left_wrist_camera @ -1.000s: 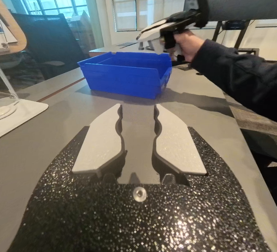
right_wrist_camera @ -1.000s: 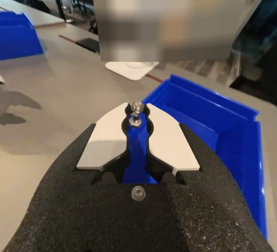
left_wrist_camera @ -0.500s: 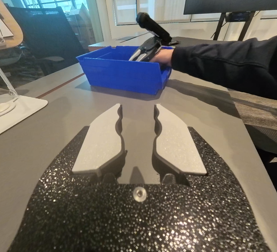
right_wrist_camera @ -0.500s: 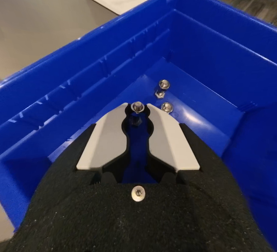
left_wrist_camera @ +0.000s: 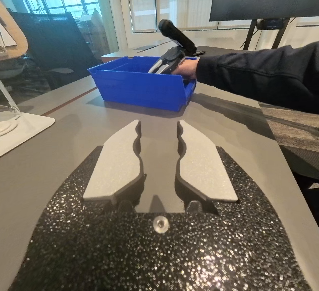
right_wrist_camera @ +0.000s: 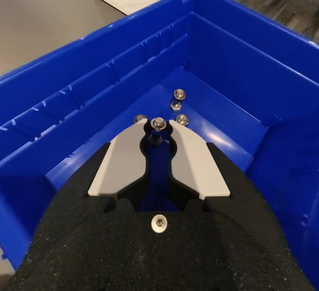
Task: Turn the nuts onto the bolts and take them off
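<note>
deep inside blue bin (right_wrist_camera: 224,44), right hand-held gripper (right_wrist_camera: 158,122)

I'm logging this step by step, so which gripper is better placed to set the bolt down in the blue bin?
Right. The right gripper already grips the bolt low inside the blue bin; the left gripper is open and empty over the table.

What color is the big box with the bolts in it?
The box is bright blue all over, seen best in the right wrist view.

Steel bolt (right_wrist_camera: 158,128) with nut (right_wrist_camera: 158,123) stood upright between fingertips inside blue bin (right_wrist_camera: 224,54); three more nutted bolts (right_wrist_camera: 177,100) stood near its corner.
</note>
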Demonstrator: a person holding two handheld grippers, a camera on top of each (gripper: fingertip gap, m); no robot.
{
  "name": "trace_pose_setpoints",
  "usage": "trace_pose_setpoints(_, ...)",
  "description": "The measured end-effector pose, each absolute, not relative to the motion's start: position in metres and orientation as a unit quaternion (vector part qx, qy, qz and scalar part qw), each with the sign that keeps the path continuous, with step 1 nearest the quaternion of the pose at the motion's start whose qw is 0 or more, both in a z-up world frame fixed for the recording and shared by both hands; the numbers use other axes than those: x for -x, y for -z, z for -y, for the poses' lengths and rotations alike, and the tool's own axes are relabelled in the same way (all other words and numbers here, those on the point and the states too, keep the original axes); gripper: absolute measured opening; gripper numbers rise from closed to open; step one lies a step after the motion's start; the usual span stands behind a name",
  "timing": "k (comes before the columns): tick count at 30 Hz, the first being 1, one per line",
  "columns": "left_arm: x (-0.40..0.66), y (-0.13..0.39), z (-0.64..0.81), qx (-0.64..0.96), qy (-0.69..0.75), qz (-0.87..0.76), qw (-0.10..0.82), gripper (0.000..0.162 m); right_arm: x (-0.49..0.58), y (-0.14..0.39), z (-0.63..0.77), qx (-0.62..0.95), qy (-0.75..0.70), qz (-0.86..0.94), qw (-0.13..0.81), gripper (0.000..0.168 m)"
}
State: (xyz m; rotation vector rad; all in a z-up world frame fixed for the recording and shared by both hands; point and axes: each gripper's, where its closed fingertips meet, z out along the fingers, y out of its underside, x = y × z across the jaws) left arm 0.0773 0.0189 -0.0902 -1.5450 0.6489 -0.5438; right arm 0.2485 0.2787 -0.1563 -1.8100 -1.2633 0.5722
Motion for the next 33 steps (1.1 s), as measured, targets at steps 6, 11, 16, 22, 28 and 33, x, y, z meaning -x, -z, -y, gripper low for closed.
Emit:
trace_pose_setpoints(6,-0.08,0.09,-0.017,0.675,0.241,-0.289,0.635,0.039,-0.251,0.169,-0.279,0.744,-0.233,0.497,0.382,0.019)
trace_pose_setpoints(11,-0.082,0.092,-0.017,0.675,0.239,-0.295,0.632,0.039,-0.253,0.179,-0.285,0.755,-0.21,0.501,0.368,0.019)
trace_pose_setpoints(16,-0.081,0.09,-0.017,0.674,0.24,-0.291,0.635,0.039,-0.254,0.179,-0.285,0.756,-0.206,0.5,0.368,0.02)
trace_pose_setpoints(22,-0.078,0.088,-0.018,0.673,0.238,-0.284,0.64,0.04,-0.257,0.176,-0.287,0.764,-0.192,0.496,0.365,0.028)
trace_pose_setpoints(28,-0.075,0.086,-0.019,0.672,0.234,-0.281,0.644,0.041,-0.262,0.167,-0.285,0.762,-0.149,0.511,0.369,0.031)
trace_pose_setpoints(33,-0.065,0.079,-0.02,0.668,0.223,-0.269,0.657,0.041,-0.273,0.152,-0.285,0.753,-0.075,0.527,0.387,0.031)
